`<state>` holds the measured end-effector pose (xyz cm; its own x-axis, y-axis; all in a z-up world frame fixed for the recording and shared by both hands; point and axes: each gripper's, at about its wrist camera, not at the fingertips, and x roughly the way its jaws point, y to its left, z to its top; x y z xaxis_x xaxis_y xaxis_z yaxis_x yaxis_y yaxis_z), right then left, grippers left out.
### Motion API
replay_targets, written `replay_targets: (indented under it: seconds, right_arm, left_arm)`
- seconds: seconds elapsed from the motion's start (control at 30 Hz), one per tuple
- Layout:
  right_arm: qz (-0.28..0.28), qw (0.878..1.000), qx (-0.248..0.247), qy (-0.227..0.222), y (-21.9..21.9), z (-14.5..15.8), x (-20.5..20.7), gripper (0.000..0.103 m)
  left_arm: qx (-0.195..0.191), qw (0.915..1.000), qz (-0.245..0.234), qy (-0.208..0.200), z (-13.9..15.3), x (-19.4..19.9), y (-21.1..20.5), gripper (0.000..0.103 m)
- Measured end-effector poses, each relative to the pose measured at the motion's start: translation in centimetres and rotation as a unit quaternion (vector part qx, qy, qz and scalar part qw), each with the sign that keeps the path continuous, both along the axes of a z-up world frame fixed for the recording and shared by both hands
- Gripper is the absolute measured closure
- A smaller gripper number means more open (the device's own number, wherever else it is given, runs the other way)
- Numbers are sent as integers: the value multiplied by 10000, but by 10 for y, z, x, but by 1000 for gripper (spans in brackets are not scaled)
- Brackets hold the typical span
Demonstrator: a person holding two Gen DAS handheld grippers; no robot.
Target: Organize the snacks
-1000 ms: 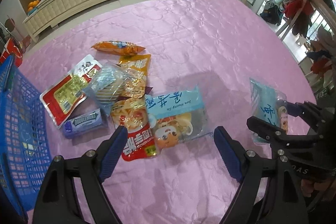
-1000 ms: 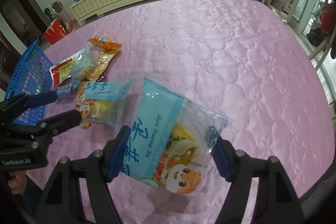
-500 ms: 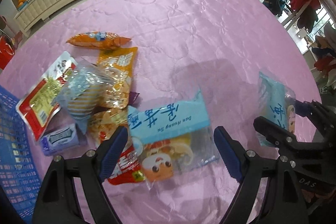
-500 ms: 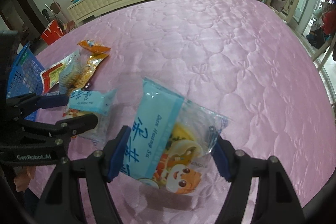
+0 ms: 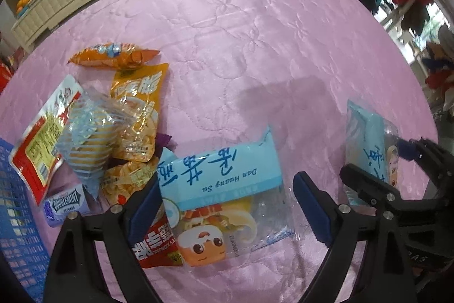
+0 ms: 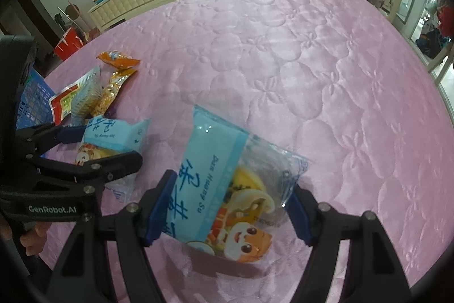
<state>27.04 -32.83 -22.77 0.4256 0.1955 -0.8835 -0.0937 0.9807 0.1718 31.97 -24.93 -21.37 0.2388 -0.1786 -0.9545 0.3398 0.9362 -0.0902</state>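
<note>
A light-blue Dan Huang Su pastry packet (image 5: 227,195) lies on the pink tablecloth between the fingers of my open left gripper (image 5: 225,206), which straddles it low over the cloth. My right gripper (image 6: 227,213) is shut on a second, identical blue packet (image 6: 227,195) and holds it above the cloth; this packet also shows at the right of the left wrist view (image 5: 369,149). The left gripper shows in the right wrist view (image 6: 96,144) around its packet (image 6: 113,132).
A pile of snacks lies left of the left gripper: an orange packet (image 5: 113,58), a yellow bag (image 5: 139,110), a striped clear bag (image 5: 88,138), a red-and-white packet (image 5: 42,138), Doublemint gum (image 5: 65,203), a red packet (image 5: 156,246). A blue basket (image 5: 14,232) stands at far left.
My left gripper has moved forward and down over the blue packet, which now lies between its open fingers. My right gripper still holds its packet in about the same place.
</note>
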Motion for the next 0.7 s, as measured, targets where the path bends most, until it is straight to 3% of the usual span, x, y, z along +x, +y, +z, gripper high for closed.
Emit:
replay_targets:
  seconds: [0.33,0.4,0.47,0.57,0.7]
  right_arm:
    - [-64,10000,-52,15,-4,1,-4,26]
    - [-71,10000,-65,25,-4,0,-4,26]
    - [-71,9999,-78,30,-4,0,-5,26]
    - [-71,9999,-54,72,-3,0,-7,26]
    - [-70,10000,-37,49,0,6,-10,26]
  left_arm:
    - [747,9962,-397,-220,-13,-4,-35,15]
    - [656,9972,-303,-209,-12,-4,-34,16]
    - [642,9973,-260,-238,-10,-5,-32,25]
    - [571,9977,-227,-286,-6,-10,-24,30]
    - [451,9978,-176,-447,5,-21,-13,31]
